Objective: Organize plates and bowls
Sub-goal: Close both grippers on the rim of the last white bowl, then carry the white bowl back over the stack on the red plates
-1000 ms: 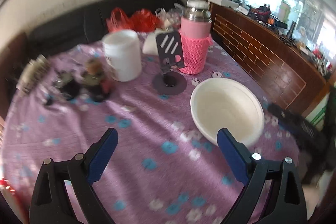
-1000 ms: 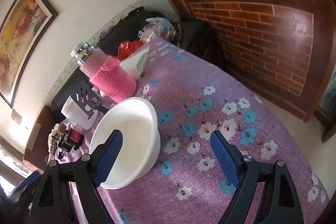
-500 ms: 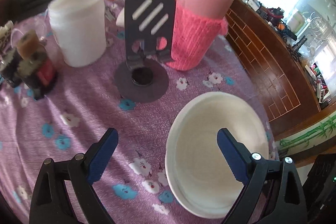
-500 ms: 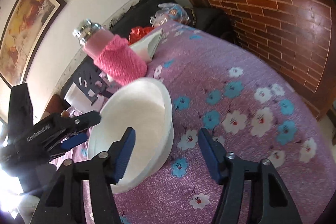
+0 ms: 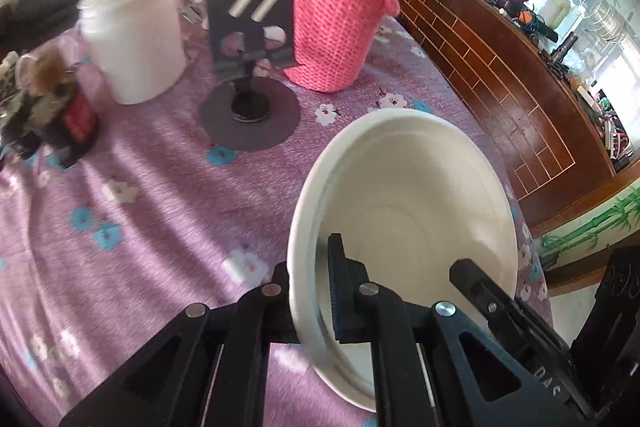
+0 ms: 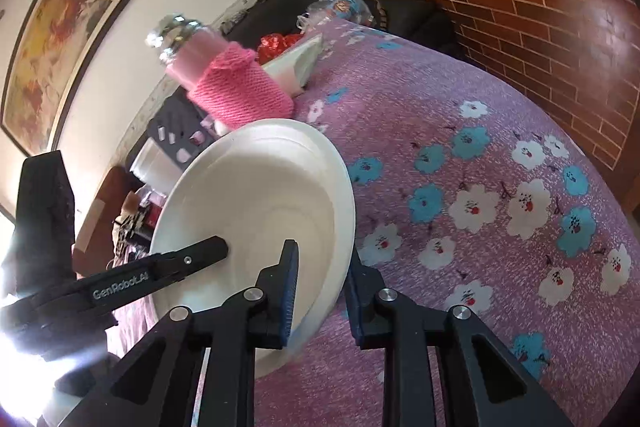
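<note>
A white bowl (image 5: 420, 207) sits on the purple flowered tablecloth (image 5: 140, 227). My left gripper (image 5: 310, 291) is shut on the bowl's near left rim, with the blue pad inside the bowl and the other finger outside. My right gripper (image 6: 322, 291) is shut on the rim of the same bowl (image 6: 260, 195), again with one pad inside and one outside. In the right wrist view a black finger of the left gripper (image 6: 160, 275) reaches into the bowl from the left. In the left wrist view a finger of the right gripper (image 5: 480, 287) shows at the lower right.
Behind the bowl stand a flask in a pink knitted sleeve (image 5: 340, 27), a black phone stand (image 5: 248, 27) and a white tub (image 5: 136, 31). Small bottles and clutter (image 5: 60, 107) crowd the left side. A brick-patterned wooden counter (image 5: 500, 75) runs past the table's right edge.
Both grippers were open a second ago and have closed on the bowl's rim. The left one came forward and down to the bowl; the right one sank slightly toward it.
</note>
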The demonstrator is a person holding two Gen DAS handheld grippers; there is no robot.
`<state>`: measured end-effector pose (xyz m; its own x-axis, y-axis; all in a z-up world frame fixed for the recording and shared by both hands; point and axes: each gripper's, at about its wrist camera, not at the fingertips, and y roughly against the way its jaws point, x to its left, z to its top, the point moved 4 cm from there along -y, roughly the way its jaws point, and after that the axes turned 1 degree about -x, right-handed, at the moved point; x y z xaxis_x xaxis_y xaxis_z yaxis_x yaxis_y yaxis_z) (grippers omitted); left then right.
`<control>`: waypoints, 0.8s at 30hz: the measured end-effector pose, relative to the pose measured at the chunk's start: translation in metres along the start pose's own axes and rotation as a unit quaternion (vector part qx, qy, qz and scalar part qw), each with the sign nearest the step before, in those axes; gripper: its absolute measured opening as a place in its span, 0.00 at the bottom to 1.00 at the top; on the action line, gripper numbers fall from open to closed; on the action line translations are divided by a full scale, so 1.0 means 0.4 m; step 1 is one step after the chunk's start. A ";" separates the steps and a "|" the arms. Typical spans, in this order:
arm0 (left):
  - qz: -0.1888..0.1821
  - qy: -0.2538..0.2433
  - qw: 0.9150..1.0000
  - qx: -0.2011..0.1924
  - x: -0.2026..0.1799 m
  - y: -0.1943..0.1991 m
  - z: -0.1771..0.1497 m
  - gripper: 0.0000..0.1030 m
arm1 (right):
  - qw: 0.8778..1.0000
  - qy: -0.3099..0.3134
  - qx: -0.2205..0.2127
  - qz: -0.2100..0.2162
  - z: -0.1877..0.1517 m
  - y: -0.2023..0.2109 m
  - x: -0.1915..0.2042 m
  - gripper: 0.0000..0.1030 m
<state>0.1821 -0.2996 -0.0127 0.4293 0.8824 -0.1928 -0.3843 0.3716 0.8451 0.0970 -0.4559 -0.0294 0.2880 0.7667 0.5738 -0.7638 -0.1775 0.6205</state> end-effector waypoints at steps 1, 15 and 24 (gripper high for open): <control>0.001 0.003 1.000 -0.004 0.009 0.015 -0.009 0.07 | 1.000 0.004 -0.002 0.003 -0.004 0.006 0.010 0.20; 0.045 0.106 0.984 -0.134 0.310 0.467 -0.236 0.09 | 0.984 0.145 0.004 0.103 -0.191 0.121 0.399 0.21; 0.132 0.201 0.943 -0.230 0.599 0.802 -0.469 0.11 | 0.945 0.255 0.061 0.194 -0.452 0.151 0.807 0.22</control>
<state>0.0082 0.0851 0.1187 -0.0398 0.9655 -0.2574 -0.7877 0.1282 0.6026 0.0393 -0.1075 0.0968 -0.3391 0.8220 0.4575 -0.6740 -0.5516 0.4915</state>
